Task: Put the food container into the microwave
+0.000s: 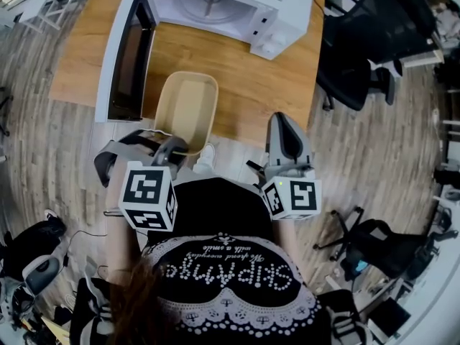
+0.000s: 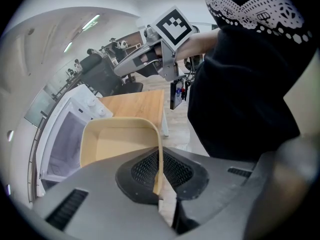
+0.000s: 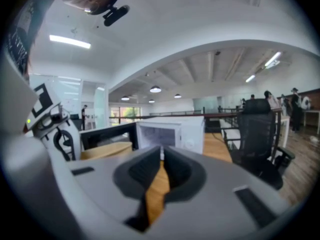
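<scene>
Beige food container, near wall pinched in the left gripper's jaws, is not yet inside the open microwave ahead; the right gripper's jaws meet on nothing.

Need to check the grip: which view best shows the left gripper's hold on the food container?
Left gripper view: the left gripper pinches the food container by its near wall. Head view shows most of the container, with the pinch hidden; right gripper view catches only its side.
</scene>
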`<state>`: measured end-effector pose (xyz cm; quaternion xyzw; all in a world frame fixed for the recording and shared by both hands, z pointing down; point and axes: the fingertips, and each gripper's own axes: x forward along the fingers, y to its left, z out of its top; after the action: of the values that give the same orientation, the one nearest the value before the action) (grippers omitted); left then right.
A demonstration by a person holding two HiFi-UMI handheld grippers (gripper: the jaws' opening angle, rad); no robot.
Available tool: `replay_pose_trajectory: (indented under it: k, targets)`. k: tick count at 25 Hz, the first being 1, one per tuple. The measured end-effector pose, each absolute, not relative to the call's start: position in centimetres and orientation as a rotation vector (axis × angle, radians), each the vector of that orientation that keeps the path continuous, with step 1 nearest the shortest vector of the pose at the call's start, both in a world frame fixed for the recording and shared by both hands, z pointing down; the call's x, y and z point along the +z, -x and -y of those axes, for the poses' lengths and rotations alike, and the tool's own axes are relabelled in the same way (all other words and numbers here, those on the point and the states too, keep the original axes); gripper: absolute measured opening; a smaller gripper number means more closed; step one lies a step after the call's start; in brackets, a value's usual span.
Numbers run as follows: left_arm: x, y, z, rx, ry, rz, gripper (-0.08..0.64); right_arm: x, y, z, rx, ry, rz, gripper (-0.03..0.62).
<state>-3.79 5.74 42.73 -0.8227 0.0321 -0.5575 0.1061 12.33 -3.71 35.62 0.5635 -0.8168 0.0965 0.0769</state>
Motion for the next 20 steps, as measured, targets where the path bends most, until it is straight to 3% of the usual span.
replay_pose_trajectory:
  k: [20]
  targets:
    - [42.2,3.6,-3.9,-1.639,2.397,-0.142,0.037,36.0,-14.1,4.6,0.309,-1.747,2.432,0.043]
